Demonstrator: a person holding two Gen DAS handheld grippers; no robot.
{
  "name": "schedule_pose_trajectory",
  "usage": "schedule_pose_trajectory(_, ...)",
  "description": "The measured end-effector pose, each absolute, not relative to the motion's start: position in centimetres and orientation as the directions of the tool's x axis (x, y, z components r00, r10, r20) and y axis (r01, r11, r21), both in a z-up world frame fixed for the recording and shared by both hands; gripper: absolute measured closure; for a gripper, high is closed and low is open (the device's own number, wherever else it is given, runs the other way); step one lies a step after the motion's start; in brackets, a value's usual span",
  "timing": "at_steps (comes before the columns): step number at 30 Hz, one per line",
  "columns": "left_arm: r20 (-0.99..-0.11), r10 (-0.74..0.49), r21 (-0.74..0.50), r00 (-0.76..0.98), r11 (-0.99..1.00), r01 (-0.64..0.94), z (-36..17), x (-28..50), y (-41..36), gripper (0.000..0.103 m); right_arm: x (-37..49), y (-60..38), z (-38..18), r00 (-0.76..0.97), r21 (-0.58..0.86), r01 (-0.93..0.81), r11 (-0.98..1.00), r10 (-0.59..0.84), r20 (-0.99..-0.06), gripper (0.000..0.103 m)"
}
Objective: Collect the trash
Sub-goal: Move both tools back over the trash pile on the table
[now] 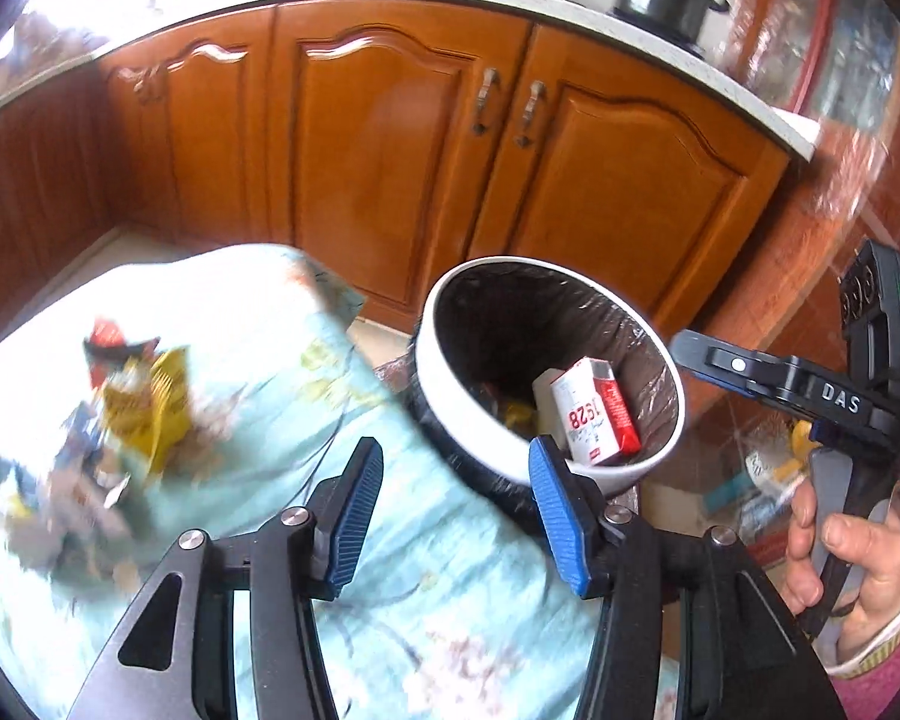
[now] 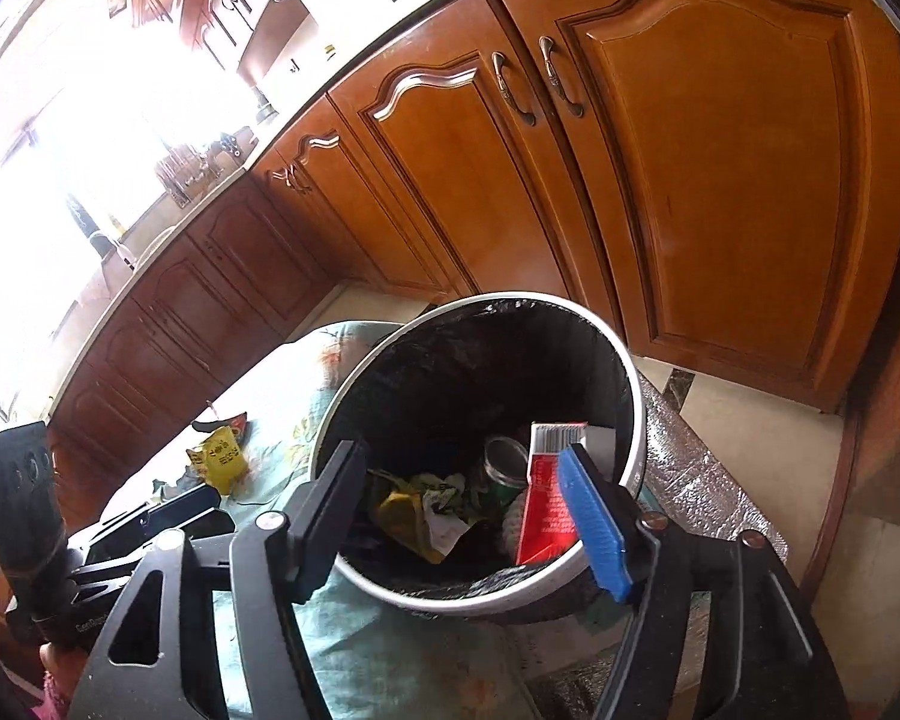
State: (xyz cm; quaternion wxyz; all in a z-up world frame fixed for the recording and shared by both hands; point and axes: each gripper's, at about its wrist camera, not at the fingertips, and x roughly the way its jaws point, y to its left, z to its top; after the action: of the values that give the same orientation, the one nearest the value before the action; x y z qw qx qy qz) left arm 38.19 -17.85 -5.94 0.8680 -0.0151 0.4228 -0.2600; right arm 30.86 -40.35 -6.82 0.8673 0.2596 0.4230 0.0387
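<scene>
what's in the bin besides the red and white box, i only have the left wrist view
Observer: The right wrist view looks down into the bin. Beside the red and white box there is a green can.
Operator: anything else in there
Observer: A crumpled yellow wrapper and white paper lie on the black liner.
Operator: is the right gripper holding anything
Observer: No. The right gripper is open and empty over the bin.
Operator: any trash still out
Observer: A yellow packet lies on the tablecloth, left of the bin.
</scene>
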Motion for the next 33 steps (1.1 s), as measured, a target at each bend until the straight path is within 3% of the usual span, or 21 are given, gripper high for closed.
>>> schedule_pose_trajectory(19, -0.716, -0.333, -0.339, 0.613, 0.934, 0.111, -6.0, 27.7, -0.1, 0.048, 27.2, -25.6, -7.1, 0.557, 0.535, -0.06, 0.843, 0.473, -0.683, 0.024)
schedule_pose_trajectory(33, -0.718, -0.269, -0.332, 0.642, 0.943, 0.023, -5.2, 28.0, 4.1, 0.043, 30.0, -19.7, -8.0, 0.487, 0.532, -0.119, 0.839, 0.516, -0.705, 0.023)
